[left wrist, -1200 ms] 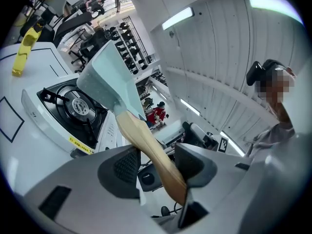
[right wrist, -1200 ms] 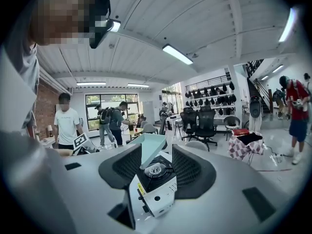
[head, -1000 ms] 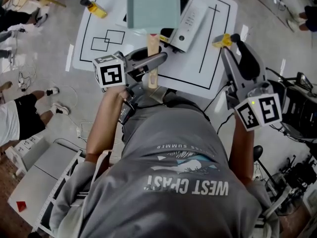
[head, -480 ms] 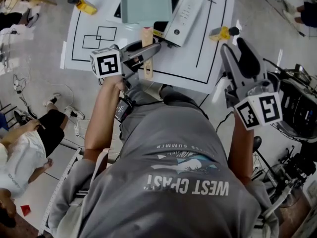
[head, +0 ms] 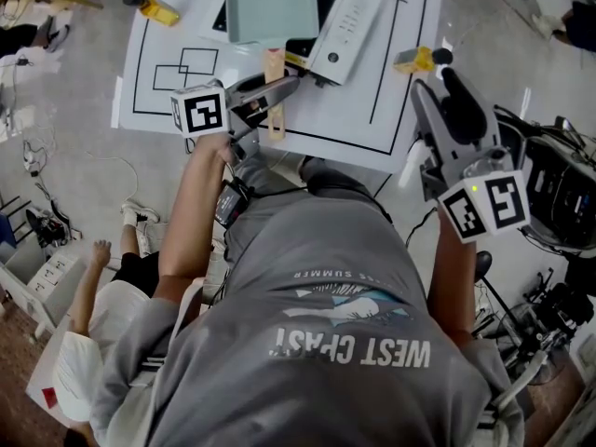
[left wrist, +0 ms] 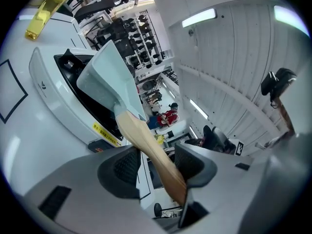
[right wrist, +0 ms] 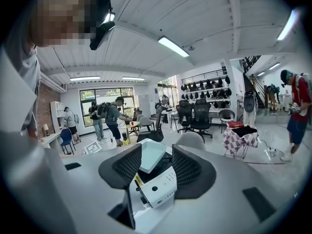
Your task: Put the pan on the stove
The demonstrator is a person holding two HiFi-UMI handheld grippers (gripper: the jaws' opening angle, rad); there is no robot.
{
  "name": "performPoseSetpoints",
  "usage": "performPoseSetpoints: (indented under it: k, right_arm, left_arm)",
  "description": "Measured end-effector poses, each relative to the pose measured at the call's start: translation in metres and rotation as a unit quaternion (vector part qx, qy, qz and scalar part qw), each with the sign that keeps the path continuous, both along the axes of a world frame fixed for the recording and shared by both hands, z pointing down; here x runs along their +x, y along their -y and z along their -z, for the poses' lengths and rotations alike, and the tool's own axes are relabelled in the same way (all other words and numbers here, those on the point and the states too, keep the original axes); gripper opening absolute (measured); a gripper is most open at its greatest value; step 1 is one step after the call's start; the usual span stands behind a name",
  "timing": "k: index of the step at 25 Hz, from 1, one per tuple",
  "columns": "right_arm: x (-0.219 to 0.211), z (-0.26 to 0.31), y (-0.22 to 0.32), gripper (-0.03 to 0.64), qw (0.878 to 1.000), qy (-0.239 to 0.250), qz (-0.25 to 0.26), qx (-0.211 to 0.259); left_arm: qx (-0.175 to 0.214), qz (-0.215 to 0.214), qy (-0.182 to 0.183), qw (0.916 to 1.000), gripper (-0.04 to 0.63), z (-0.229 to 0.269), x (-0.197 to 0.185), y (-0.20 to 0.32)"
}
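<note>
A person's left gripper (head: 279, 89) pinches the wooden handle (head: 274, 82) of a pale green square pan (head: 272, 6), its jaws pressed against the wood, holding the pan over the black top of a white stove (head: 345, 31) on a white table (head: 363, 110); contact between them is unclear. The right gripper (head: 433, 87) hangs beside the table edge, jaws spread and empty
</note>
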State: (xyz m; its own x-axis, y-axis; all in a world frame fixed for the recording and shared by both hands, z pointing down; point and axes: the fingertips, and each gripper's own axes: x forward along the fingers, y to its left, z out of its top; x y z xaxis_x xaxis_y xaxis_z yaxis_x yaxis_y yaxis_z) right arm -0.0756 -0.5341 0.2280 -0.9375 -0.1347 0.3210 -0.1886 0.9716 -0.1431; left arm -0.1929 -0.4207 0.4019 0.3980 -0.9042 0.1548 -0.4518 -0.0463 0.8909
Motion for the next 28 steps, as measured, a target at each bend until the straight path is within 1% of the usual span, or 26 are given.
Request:
performPoseSetpoints:
  k: [4, 11, 16, 20, 22, 24, 28]
  right_arm:
    - [-0.001, -0.004, -0.001, 0.204, 1.0, -0.002, 0.0, -0.002]
    - [0.0, -0.001, -0.007, 0.206, 1.0, -0.002, 0.0, -0.003]
    - [0.001, -0.002, -0.006, 0.204, 1.0, 0.0, 0.0, -0.004]
    - [0.001, -0.002, -0.007, 0.204, 1.0, 0.003, 0.0, -0.004]
    - [0.0, -0.001, -0.006, 0.204, 1.0, 0.006, -0.001, -0.004]
    - [0.0, 0.0, -0.007, 0.204, 1.0, 0.008, -0.001, -0.004]
    - [-0.001, 0.005, -0.009, 0.205, 1.0, 0.015, -0.002, -0.003]
  left_arm:
    - [-0.007, -0.001, -0.015, 0.9999, 0.209, -0.011, 0.0, 0.0]
    - [-0.001, -0.011, -0.014, 0.9998, 0.207, -0.014, -0.003, 0.005]
    - [0.011, -0.004, -0.023, 0.9997, 0.207, -0.016, -0.009, 0.014]
    - [0.016, -0.003, -0.022, 0.9996, 0.209, -0.017, -0.013, 0.019]
    - [0.017, -0.004, -0.013, 0.9998, 0.21, -0.017, -0.015, 0.02]
    - [0.017, -0.011, 0.002, 0.9998, 0.215, -0.015, -0.014, 0.021]
    - [0.017, -0.03, 0.037, 0.9987, 0.26, -0.01, -0.01, 0.018]
